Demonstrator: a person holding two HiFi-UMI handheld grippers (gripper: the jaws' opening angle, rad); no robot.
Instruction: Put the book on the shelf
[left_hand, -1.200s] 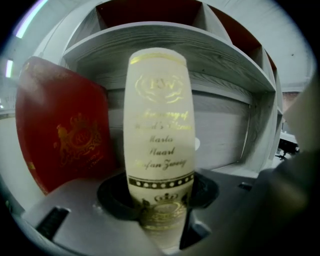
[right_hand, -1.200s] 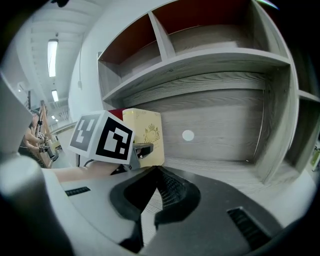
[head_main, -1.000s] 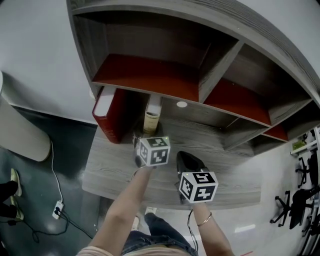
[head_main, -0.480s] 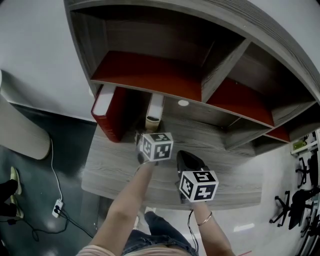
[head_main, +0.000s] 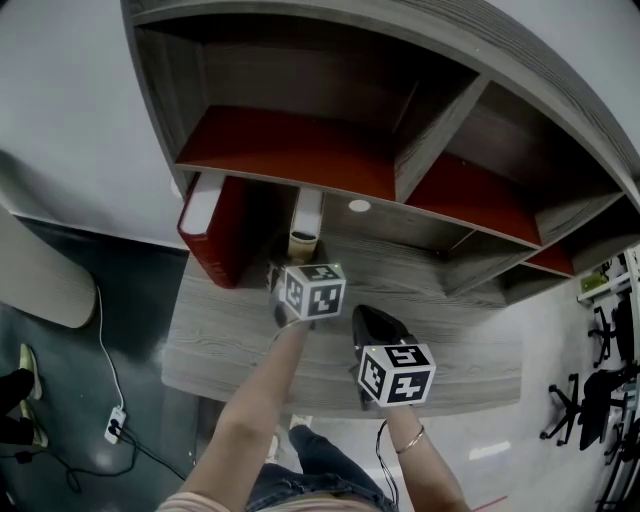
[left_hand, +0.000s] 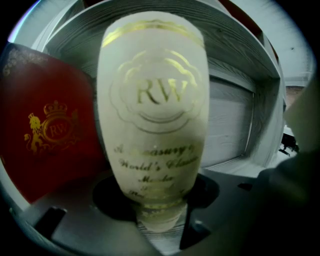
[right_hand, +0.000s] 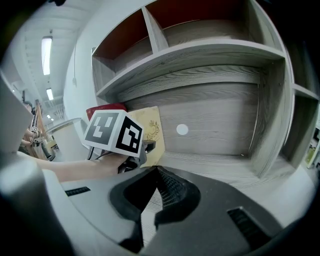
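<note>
A cream book (left_hand: 155, 110) with gold "RW" lettering on its spine stands upright in the lower shelf bay. My left gripper (left_hand: 159, 212) is shut on the bottom of that spine. In the head view the cream book (head_main: 306, 215) stands just right of a thick red book (head_main: 205, 235), with a dark gap between them, and the left gripper (head_main: 298, 262) reaches in from the front. The red book (left_hand: 47, 135) carries a gold crest. My right gripper (right_hand: 156, 170) is shut on nothing and hovers over the desk surface (head_main: 470, 350), right of the left one.
The grey wood shelf unit (head_main: 400, 175) has red-backed upper compartments and a vertical divider. A round white cap (right_hand: 182, 129) marks the lower bay's back panel. The desk's front edge (head_main: 330, 395) is near the person. Cables and a power strip (head_main: 115, 420) lie on the dark floor at left.
The left gripper has pushed the cream book a little deeper into the lower bay, beside the red book. The right gripper has stayed put.
</note>
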